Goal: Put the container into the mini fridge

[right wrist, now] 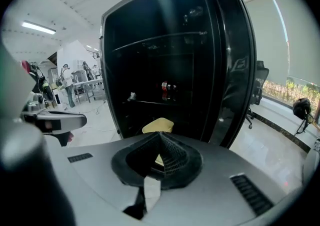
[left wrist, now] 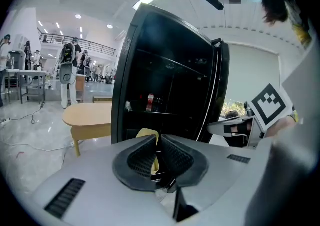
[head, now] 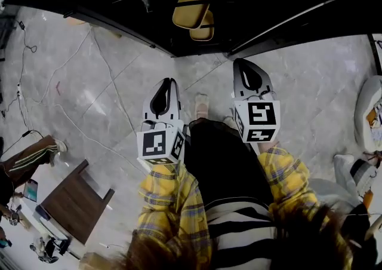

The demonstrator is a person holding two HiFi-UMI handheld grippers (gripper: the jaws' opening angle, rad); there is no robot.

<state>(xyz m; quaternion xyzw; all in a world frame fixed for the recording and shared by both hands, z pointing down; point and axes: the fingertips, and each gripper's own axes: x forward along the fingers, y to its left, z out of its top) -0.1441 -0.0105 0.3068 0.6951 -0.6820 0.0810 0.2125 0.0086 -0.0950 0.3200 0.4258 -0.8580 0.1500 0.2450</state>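
Container [head: 191, 8], yellow, lay inside the dark open mini fridge [head: 268, 0] in the head view, while the left gripper [head: 164, 92] and the right gripper [head: 248, 80] hung over the pale floor [head: 89, 83], apart from it. In the left gripper view the jaws had met with nothing between them, and the container showed behind them, low in the fridge. In the right gripper view the jaws were likewise together and empty, pointing at the container under a shelf.

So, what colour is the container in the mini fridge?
Yellow; the head view shows the container best.
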